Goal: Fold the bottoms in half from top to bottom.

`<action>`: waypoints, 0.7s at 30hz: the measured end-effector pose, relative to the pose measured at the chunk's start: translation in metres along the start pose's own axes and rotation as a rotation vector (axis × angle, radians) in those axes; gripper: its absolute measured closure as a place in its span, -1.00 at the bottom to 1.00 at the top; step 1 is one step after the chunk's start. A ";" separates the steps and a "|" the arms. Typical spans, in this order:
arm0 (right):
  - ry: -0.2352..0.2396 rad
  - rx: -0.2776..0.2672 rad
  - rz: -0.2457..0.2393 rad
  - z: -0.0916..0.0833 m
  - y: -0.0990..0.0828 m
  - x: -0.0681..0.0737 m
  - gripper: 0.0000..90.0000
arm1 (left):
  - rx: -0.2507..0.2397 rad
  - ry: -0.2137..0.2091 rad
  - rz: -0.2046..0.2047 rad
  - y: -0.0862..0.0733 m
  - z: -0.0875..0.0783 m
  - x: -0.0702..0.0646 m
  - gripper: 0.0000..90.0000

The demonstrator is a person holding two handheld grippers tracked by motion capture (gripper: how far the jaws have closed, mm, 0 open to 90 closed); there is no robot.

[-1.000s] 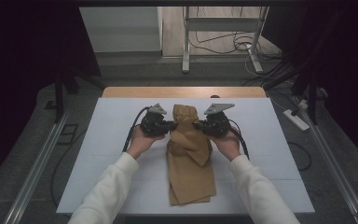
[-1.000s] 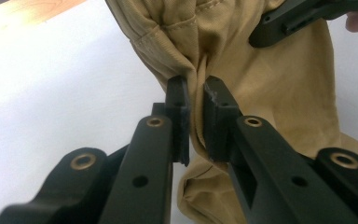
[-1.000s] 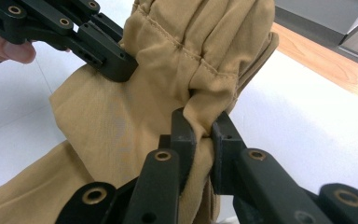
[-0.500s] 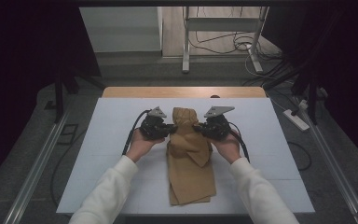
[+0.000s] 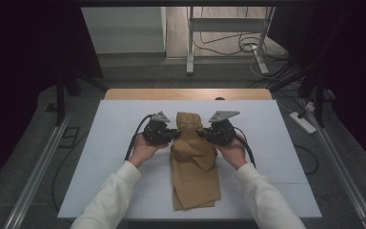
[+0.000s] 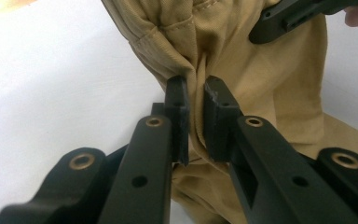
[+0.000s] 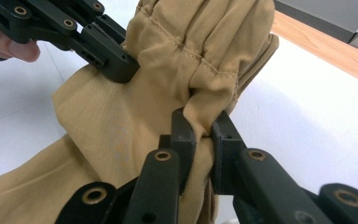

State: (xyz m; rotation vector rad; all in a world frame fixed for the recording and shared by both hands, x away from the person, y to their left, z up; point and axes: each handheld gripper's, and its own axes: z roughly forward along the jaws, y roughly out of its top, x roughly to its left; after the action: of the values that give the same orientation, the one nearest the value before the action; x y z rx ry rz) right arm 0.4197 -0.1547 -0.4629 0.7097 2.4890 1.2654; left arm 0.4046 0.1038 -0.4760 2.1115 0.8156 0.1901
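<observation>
Both tongs, left (image 5: 175,135) and right (image 5: 201,134), are clamped on my tan trousers (image 5: 194,169), pinching bunched waistband fabric from opposite sides above the white table (image 5: 100,143).

cloth (image 6: 261,93): cut off at top and bottom edges | left hand-held gripper (image 6: 196,112): body cut off at bottom

— What is the person wearing?
— White long sleeves (image 5: 116,186), loose and creased, ending at the wrists in the lower half of the frame.
— And the tools?
— The left gripper (image 5: 175,135) and right gripper (image 5: 201,134) are matt black, each topped by a grey three-cornered plate (image 5: 223,116). A black cable (image 5: 134,138) loops from each body.
— Up close?
— Flat black arms with brass-ringed rivets (image 6: 154,122), round holes, and blocky ribbed pads (image 7: 182,135).
</observation>
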 end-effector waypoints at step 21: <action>0.021 0.004 -0.002 -0.007 -0.008 0.008 0.81 | -0.005 -0.019 0.010 -0.009 -0.001 -0.009 0.77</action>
State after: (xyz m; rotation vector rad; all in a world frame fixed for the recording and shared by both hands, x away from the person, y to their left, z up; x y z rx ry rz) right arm 0.4078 -0.1593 -0.4656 0.6984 2.5086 1.2745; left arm 0.3927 0.1027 -0.4804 2.1103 0.7928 0.1772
